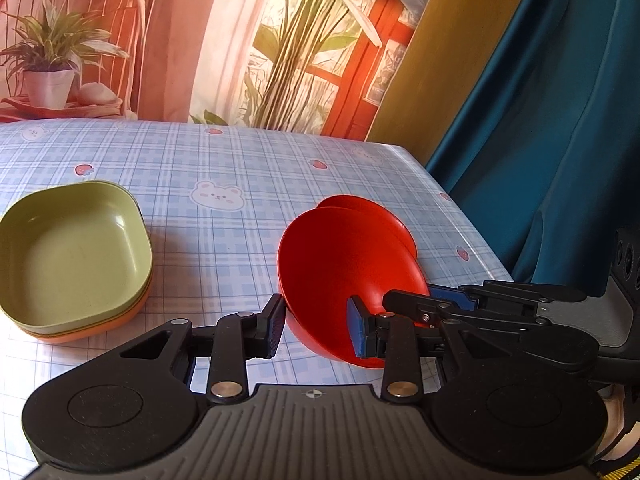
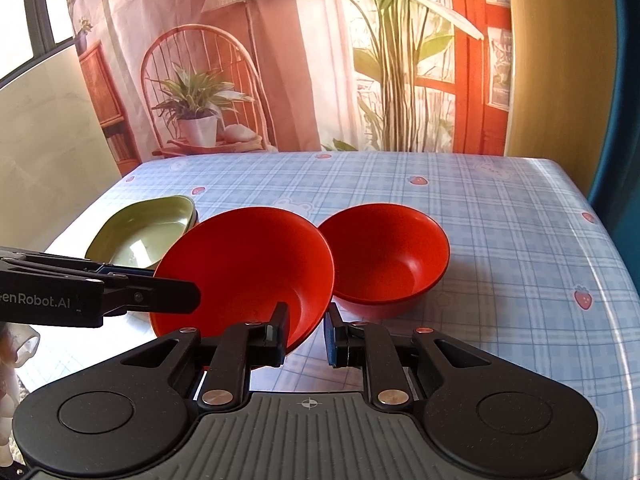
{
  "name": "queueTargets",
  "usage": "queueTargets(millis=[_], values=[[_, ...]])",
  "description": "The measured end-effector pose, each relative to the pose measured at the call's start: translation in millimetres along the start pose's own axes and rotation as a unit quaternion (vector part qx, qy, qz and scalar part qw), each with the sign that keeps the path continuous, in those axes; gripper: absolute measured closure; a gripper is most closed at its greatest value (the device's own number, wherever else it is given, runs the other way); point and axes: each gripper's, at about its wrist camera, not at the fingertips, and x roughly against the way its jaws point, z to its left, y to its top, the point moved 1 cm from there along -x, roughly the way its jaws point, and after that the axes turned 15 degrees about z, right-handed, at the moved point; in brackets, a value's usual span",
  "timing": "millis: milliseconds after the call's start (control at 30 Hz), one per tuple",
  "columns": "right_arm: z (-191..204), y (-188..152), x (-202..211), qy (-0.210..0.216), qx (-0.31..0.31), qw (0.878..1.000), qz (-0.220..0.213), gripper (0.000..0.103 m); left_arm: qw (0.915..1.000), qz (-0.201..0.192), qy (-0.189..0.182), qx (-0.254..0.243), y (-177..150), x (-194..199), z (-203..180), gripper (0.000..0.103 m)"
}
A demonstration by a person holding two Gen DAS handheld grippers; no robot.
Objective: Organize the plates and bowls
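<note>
Beside the second red bowl (image 2: 390,260), which sits flat on the checked desk (image 2: 520,272), I have the near red bowl (image 2: 248,268) tipped up off the cloth, both tongs pinching its rim from opposite sides. My left tongs (image 1: 318,330) are narrowed on the rim with one pad outside the wall and the blue pad inside; my right tongs (image 2: 306,332) are closed down tighter on the rim's near edge, one pad inside the bowl and the blue one outside. To the left of the second red bowl, well apart, the green square plates (image 1: 74,248) are already nested on an orange one, so I judge that half of the sorting done. What looks left is dropping the held bowl into its twin. From the left wrist view the second bowl is mostly hidden behind the lifted one, only a crescent showing. I cannot count how many plates are in the stack, and I cannot tell whether the held bowl's base is fully clear of the desk.
</note>
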Motion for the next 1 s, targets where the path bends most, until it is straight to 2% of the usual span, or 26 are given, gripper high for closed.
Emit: queueTargets(millis=[267, 533, 900, 1000], values=[[-7, 25, 4, -0.004, 0.011, 1.000, -0.014, 0.086, 0.9998, -0.013, 0.002, -0.014, 21, 3, -4, 0.067], [-23, 50, 11, -0.010, 0.009, 0.999, -0.032, 0.086, 0.9997, -0.009, -0.004, -0.023, 46, -7, -10, 0.067], [-60, 66, 1, -0.024, -0.007, 0.999, -0.034, 0.086, 0.9991, -0.002, -0.011, -0.041, 84, -38, -25, 0.067], [-72, 66, -4, -0.026, -0.016, 0.999, -0.032, 0.086, 0.9991, 0.010, -0.017, -0.038, 90, -51, -28, 0.067]])
